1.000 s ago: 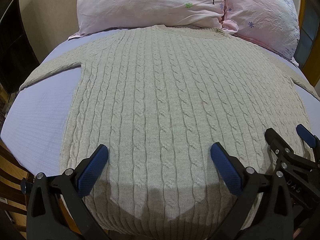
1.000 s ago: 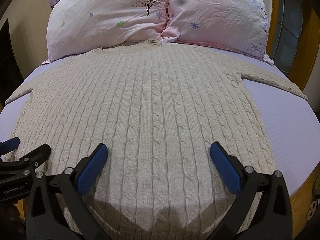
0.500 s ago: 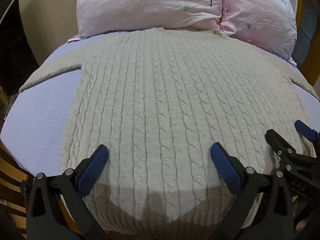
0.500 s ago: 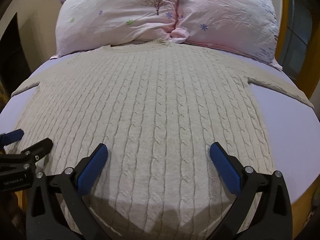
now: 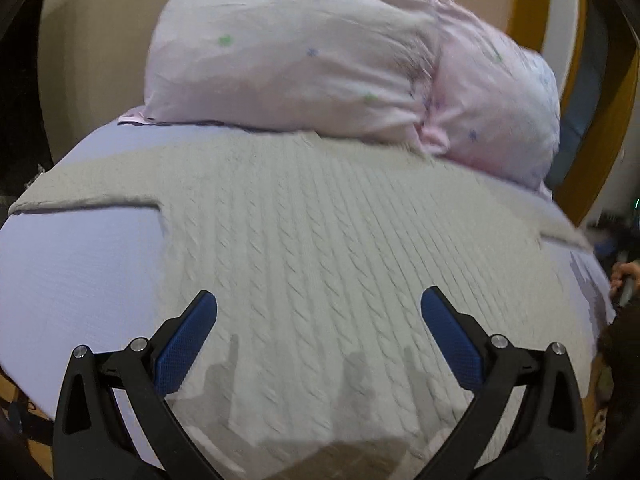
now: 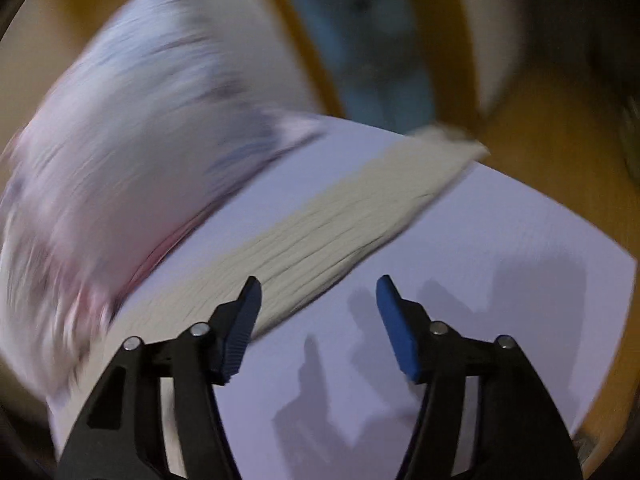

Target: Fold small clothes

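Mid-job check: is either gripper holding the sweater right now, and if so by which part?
Nothing is held. The left gripper is open above the sweater body; the right gripper is open near the sleeve, gripping nothing.

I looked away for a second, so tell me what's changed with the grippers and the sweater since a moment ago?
The right gripper has swung off to the right, from the sweater's hem to its right sleeve, jaws narrower but open, holding nothing. The left gripper shifted a little, still open over the lower sweater. The sweater still lies flat on the sheet, below the pillows.
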Available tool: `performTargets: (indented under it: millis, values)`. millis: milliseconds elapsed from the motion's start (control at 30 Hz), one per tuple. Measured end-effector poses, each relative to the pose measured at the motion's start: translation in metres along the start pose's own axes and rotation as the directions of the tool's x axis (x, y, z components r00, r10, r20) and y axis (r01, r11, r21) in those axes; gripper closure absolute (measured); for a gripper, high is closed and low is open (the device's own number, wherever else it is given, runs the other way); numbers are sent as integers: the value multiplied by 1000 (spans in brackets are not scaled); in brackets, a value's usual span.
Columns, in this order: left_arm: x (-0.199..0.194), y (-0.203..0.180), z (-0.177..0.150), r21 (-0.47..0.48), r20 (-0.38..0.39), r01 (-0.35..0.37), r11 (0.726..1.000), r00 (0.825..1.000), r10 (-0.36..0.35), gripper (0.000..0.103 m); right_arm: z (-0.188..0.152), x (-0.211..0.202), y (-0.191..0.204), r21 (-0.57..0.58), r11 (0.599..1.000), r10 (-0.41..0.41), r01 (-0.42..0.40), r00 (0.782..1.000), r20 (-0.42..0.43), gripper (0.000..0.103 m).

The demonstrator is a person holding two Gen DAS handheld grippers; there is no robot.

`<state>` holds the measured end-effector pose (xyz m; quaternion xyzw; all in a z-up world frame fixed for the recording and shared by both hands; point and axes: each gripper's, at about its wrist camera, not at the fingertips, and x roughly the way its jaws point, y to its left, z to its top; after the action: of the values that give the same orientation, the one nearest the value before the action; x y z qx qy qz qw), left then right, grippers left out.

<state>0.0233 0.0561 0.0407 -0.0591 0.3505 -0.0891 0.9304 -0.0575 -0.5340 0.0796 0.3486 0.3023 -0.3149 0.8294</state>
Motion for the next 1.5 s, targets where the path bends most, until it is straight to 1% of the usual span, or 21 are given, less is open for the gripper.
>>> performTargets:
  millis: [133,233,300,333,433,500,567,667,700,767,800,867,933,967,1000,1033,1100,1200,1333,1467,1500]
  values:
    - [2,39,20,-80,24,-35,996,999,37,1,40,41,-37,151,985,-73,79,996,-43,52]
    - [1,69,29,-148,35,-75,986,996,81,1,52,55,-55,249,966,-68,75,997,-36,66]
    - [-1,92,33,-205,50,-90,975,994,102,1,57,62,-56,247,966,-76,79,997,-19,86]
    - [-2,100,34,-226,53,-92,970,993,107,1,58,65,-55,235,968,-88,89,996,-14,91]
    - [-8,130,35,-299,69,-97,949,990,123,1,58,68,-45,215,972,-94,90,995,13,95]
    - [-12,150,36,-344,84,-109,933,986,146,1,64,53,-28,154,987,-68,55,994,84,96]
    - [-17,171,39,-394,105,-124,911,978,178,1,58,23,19,4,1000,-6,6,985,170,96]
    - [-22,195,40,-455,136,-119,883,970,200,1,33,-14,105,-220,966,181,-137,964,195,96]
    - [-24,203,40,-475,148,-111,873,968,204,1,19,-26,134,-290,938,250,-191,951,180,96]
    - [-29,222,37,-537,188,-74,840,960,205,1,-27,-48,205,-451,832,402,-322,911,93,96]
    - [-30,231,36,-571,210,-51,819,956,205,1,-46,-53,227,-498,787,445,-365,894,47,96]
    - [-29,240,35,-602,194,-66,796,954,227,1,-104,-56,287,-595,650,520,-473,848,-106,96]
    - [-26,250,36,-624,165,-93,776,955,248,1,-169,-54,329,-641,512,521,-572,800,-298,92]
    - [-24,254,37,-631,156,-95,770,957,246,1,-197,-49,345,-648,455,489,-610,780,-390,85]
    - [-19,260,38,-645,136,-99,758,961,241,1,-226,-45,356,-650,409,445,-640,762,-470,72]
    - [-17,266,39,-656,127,-96,749,964,235,3,-253,-42,365,-656,370,392,-658,751,-531,66]
    - [-9,281,40,-696,108,-73,715,973,205,7,-268,-45,365,-667,337,389,-664,744,-544,44]
    - [0,297,40,-736,94,-47,675,981,171,15,-254,-62,351,-689,353,451,-633,760,-468,21]
    - [12,324,44,-796,82,-40,603,982,172,22,-209,-69,323,-640,450,504,-622,769,-393,19]
    - [20,346,54,-827,76,-49,560,977,197,29,-183,-57,303,-610,507,506,-609,783,-361,17]
    - [22,351,56,-831,62,-66,552,976,210,44,-179,-56,299,-605,515,506,-607,785,-357,17]
